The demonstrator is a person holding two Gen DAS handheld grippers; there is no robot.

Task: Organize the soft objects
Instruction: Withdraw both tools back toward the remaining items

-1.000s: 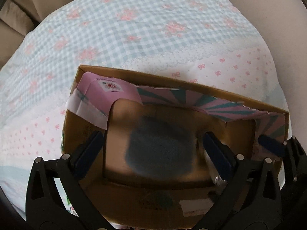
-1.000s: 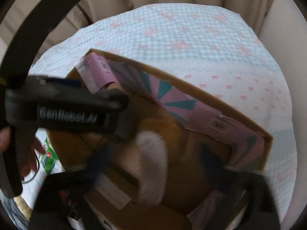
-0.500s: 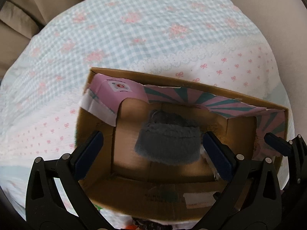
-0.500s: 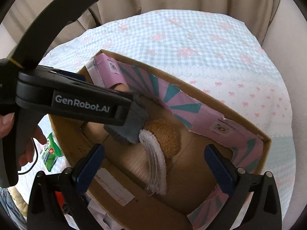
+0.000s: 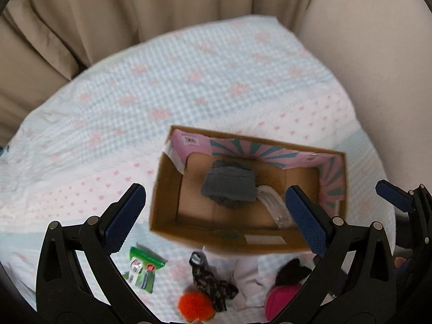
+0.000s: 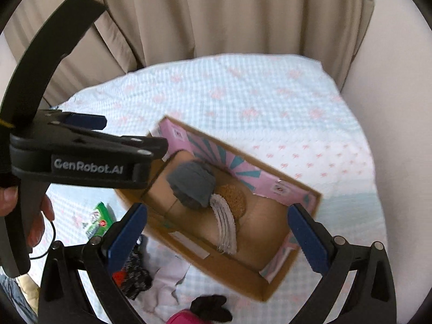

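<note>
A brown cardboard box (image 5: 224, 239) with pink-and-teal inner flaps stands on the bed. Inside it lie a grey fuzzy soft piece (image 5: 229, 186) and a brown round piece with a white ribbed edge (image 6: 229, 210). My left gripper (image 5: 216, 191) hovers open and empty above and in front of the box. My right gripper (image 6: 217, 210) is also open and empty, higher over the box's near side (image 6: 216, 259). Loose soft items lie in front of the box: an orange pompom (image 5: 195, 306), a black-and-white knit (image 5: 210, 283), a white cloth (image 5: 248, 283), a black piece (image 5: 293, 271) and a pink piece (image 5: 280, 299).
The bed has a blue gingham cover with pink flowers (image 5: 189, 81). Beige curtains (image 6: 216, 13) hang behind it and a pale wall stands at the right. A green packet (image 5: 144, 268) lies left of the soft items. A person's hand (image 6: 35, 216) holds the left tool.
Both grippers have pulled up and back from the box, so it looks smaller. The grey piece and the brown-and-white piece, dropping a second ago, now rest inside the box.
</note>
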